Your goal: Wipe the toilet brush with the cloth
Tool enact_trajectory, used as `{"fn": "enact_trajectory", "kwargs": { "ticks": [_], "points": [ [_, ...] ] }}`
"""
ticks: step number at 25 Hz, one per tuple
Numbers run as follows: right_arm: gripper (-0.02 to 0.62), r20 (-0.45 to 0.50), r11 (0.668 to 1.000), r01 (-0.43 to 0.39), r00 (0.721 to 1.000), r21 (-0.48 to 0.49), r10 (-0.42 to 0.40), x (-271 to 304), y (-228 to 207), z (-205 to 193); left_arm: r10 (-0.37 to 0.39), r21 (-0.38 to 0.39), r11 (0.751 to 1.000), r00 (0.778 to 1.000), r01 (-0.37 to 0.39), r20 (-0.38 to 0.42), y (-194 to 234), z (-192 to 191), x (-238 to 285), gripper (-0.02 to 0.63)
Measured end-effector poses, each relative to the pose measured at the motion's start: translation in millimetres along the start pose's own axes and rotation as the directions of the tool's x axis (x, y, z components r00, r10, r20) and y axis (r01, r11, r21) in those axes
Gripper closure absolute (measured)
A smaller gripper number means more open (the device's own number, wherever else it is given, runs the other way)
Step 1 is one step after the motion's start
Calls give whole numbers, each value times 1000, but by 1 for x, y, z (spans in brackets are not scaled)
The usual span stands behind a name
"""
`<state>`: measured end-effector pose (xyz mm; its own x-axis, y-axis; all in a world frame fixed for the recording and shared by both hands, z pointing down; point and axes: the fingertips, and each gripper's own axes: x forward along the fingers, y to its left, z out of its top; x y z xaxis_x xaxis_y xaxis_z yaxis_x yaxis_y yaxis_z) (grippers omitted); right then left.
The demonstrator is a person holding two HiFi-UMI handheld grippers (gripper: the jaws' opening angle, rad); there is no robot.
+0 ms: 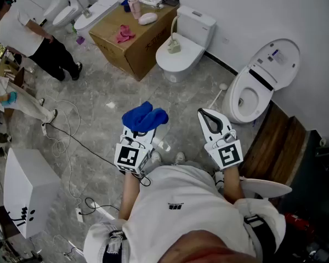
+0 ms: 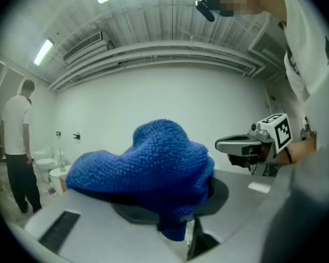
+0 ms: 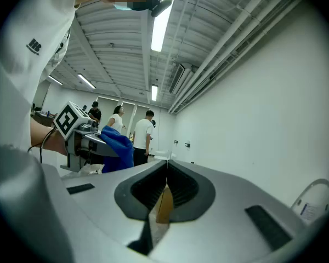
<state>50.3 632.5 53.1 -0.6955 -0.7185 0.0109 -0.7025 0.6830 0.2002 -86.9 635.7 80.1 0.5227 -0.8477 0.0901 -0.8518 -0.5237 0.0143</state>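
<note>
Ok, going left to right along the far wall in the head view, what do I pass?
Person in a white shirt → cardboard box → toilet with its lid shut → toilet with its lid raised.

The cloth (image 1: 145, 118) sits in my left gripper (image 1: 143, 127), ahead of me. My right gripper (image 1: 209, 115) is level with it on the right, apart from it. An open toilet (image 1: 260, 86) stands beyond the right gripper, against the wall. A second toilet (image 1: 182, 51) stands further left, with a cardboard box (image 1: 148, 45) on its left. A person (image 1: 30, 34) stands at far left.
</note>
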Motion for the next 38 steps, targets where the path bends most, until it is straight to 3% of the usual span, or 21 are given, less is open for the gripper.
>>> {"fn": "enact_trajectory", "kwargs": {
  "ticks": [7,17,24,38],
  "points": [
    [597,28,999,21,999,28,-22,-16,-29,-7,51,5,999,999,-51,3,-28,0,24,482],
    [597,30,998,12,999,66,-14,3,-46,-22,68,16,998,998,-68,-7,-24,-7,54,482],
    [597,-1,998,29,1000,53,-29,41,-66,-33,51,22,998,999,-51,-1,10,-8,86,482],
    [597,-75,996,79,994,39,-76,166,-117,-50,-19,5,1000,1000,19,-14,121,-2,180,482]
  ]
}}
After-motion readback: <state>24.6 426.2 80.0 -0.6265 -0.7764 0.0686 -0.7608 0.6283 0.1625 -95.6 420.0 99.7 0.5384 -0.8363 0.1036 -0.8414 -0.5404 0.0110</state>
